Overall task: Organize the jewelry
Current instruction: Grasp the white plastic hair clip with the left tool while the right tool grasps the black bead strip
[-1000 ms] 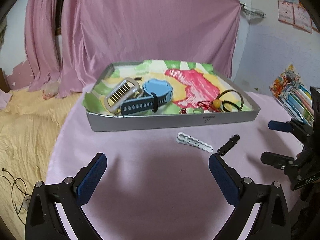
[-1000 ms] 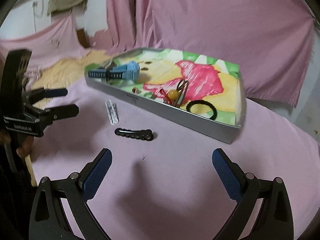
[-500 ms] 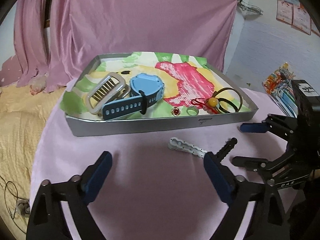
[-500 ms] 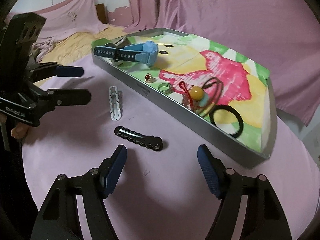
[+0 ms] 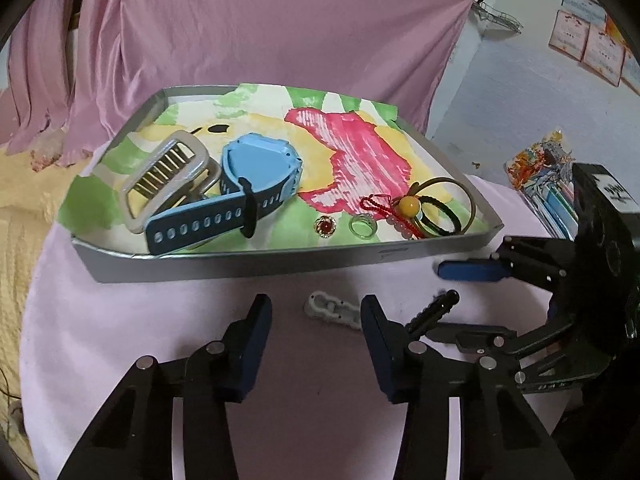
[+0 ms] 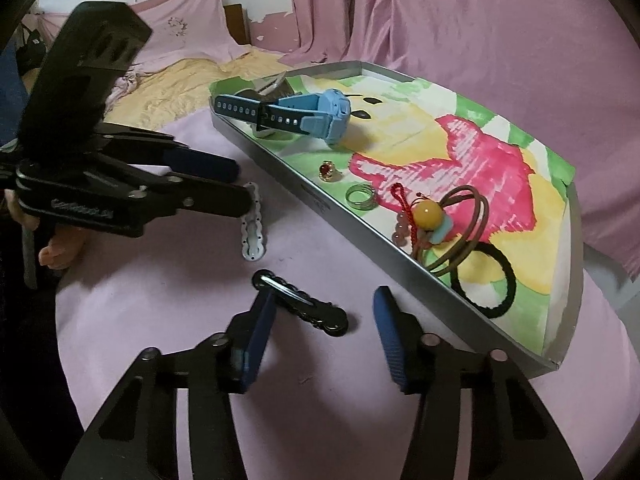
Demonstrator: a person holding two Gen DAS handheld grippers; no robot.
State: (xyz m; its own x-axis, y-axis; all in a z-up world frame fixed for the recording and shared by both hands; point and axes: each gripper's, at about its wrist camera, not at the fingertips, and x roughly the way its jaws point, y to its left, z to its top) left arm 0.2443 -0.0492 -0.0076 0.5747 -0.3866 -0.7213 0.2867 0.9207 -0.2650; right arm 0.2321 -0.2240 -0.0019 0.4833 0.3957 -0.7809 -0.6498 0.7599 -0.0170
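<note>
Both jaws are held open: white clip (image 5: 334,311) between the left, black clip (image 6: 300,304) between the right; closing is required next.

Both grippers have come down and narrowed: the left gripper (image 5: 316,314) over the white plastic chain clip (image 5: 334,311), the right gripper (image 6: 322,308) over the black plastic chain clip (image 6: 308,307).

Open pink cloth (image 6: 168,320) lies in front of the tray (image 5: 224,270), with only a white clip (image 5: 334,310) and a black clip (image 6: 304,308) on it. The tray wall blocks the far side. Inside, the watch (image 5: 248,184), buckle (image 5: 168,176) and small jewelry crowd the near edge; the far half stays open.
</note>
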